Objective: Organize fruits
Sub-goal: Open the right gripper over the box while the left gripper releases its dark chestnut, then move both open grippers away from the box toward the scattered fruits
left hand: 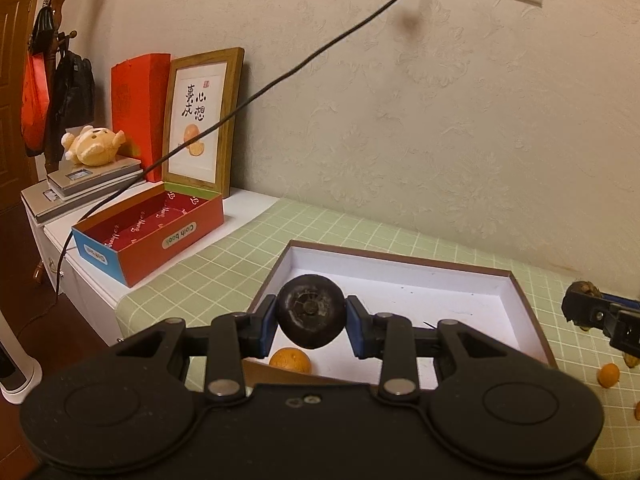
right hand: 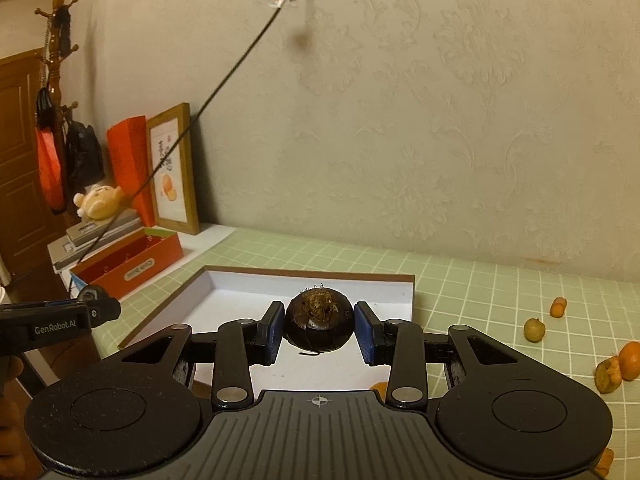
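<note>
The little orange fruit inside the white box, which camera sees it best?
The left wrist view. There the small round orange fruit lies in plain sight on the floor of the white, brown-rimmed cardboard box, below the left gripper. The right wrist view shows only a sliver of it behind the right gripper.

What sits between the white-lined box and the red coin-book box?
Nothing: only bare green checked cloth separates the white-lined box from the red box, clearest in the left wrist view.

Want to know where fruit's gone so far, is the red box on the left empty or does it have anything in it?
Empty, as far as shows: the open red box shows only its red patterned lining, with no fruit in the visible part.
</note>
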`<state>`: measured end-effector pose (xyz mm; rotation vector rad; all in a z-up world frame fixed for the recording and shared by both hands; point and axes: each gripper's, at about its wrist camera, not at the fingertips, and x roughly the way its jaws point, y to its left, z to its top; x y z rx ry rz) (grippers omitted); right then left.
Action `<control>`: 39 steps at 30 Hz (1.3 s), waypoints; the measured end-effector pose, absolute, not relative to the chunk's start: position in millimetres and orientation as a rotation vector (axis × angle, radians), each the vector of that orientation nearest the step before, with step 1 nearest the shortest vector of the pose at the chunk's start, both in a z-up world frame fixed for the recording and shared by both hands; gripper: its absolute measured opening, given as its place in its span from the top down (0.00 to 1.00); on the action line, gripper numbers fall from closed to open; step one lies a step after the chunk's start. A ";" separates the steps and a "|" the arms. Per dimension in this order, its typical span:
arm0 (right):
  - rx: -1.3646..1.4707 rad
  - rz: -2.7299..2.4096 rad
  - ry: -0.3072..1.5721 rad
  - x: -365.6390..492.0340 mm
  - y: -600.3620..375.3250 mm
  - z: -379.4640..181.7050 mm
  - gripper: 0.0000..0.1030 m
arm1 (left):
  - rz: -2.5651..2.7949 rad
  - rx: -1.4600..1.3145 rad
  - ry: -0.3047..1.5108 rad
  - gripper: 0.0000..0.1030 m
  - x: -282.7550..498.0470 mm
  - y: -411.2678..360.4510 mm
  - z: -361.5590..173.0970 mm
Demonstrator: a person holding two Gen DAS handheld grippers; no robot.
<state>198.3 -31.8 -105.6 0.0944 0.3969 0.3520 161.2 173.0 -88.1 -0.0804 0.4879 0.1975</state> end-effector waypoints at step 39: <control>0.214 0.219 0.334 245.4 -56.7 -120.3 0.00 | 0.271 -0.019 0.448 0.06 215.4 179.7 -87.1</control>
